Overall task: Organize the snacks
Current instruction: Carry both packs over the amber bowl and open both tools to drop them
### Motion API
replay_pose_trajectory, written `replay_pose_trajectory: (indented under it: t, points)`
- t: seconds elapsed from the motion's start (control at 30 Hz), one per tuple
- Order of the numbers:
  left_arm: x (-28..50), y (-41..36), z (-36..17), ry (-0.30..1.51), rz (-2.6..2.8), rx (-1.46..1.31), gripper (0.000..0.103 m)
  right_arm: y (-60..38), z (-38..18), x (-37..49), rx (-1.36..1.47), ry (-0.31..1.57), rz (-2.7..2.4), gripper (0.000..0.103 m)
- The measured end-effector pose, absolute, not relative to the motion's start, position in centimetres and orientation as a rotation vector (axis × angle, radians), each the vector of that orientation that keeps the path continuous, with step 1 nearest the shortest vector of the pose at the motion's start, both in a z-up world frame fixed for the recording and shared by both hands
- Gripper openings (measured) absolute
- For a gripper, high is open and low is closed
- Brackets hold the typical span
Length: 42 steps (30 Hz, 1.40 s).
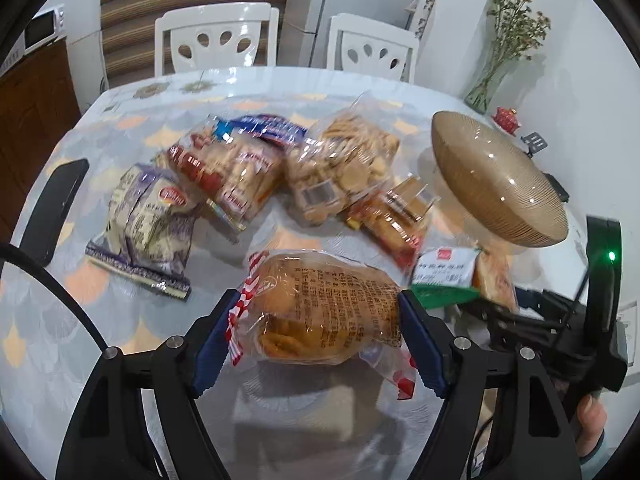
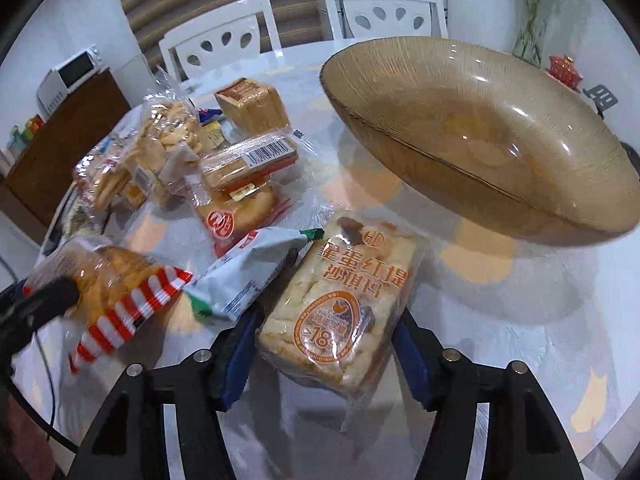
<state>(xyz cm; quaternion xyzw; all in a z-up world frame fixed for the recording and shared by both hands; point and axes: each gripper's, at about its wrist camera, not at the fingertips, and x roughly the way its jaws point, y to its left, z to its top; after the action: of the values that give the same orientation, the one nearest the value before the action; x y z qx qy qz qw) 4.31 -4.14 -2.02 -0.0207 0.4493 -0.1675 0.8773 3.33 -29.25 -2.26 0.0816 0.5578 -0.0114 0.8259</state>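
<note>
- We take the amber glass bowl as landmark; it stands empty on the round table, whose cloth shows a scale pattern.
- Right gripper: blue-padded fingers stand on either side of a clear pack of pale cake with orange print, directly in front of the bowl. The pack fills the space between the pads, but we cannot tell from this view whether they press it.
- Left gripper: fingers clamped on a clear bag of golden-brown bread with red-and-white striped ends; both pads press its sides. In the right wrist view the same bag sits well left of the bowl, raised off the cloth.
- Between the cake pack and the bread bag lies a white and green pouch, touching the cake pack's left edge.
- Left of the bowl, further back: a round bun in a clear wrapper with a red logo, and a barcoded pack of orange wafers resting on top of it.
- Behind those, a tan boxed pack, upright.
- Farther left of the bowl: a clear bag of small biscuits, a red-printed biscuit bag, and a purple and cream bag, farthest from the bowl.
- Beyond the bowl: a glass vase of dried flowers and a small red pot.
- Two white chairs stand at the table's far edge.
- A hand grips the right gripper's handle, seen in the left wrist view.
</note>
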Motion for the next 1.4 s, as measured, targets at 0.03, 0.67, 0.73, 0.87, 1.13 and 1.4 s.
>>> replay_pose_trajectory:
  t: [0.03, 0.67, 0.73, 0.87, 1.13, 1.4]
  points:
    - [4.2, -4.5, -1.5, 0.925, -0.360, -0.042, 0.076, -29.5, -1.9, 2.9, 0.177, 1.180, -0.015, 0.060]
    - [6.8, -12.9, 6.8, 0.709, -0.542, 0.001, 0.075, -33.3, 10.7, 0.6, 0.179, 0.817, -0.065, 0.052]
    - [8.1, -15.1, 7.1, 0.700, -0.587, 0.001, 0.075, -34.9, 11.4, 0.6, 0.207, 0.741, -0.131, 0.052]
    - [10.1, -19.1, 6.4, 0.703, -0.633, 0.026, 0.075, -37.3, 10.6, 1.4, 0.231, 0.675, -0.239, 0.052]
    - [11.8, -24.1, 3.6, 0.752, -0.709, 0.089, 0.075, -38.4, 7.0, 3.0, 0.251, 0.759, -0.305, 0.052]
    - [12.1, -22.6, 2.5, 0.775, -0.684, 0.071, 0.080, -39.4, 7.2, 1.4, 0.241, 0.766, -0.326, 0.072]
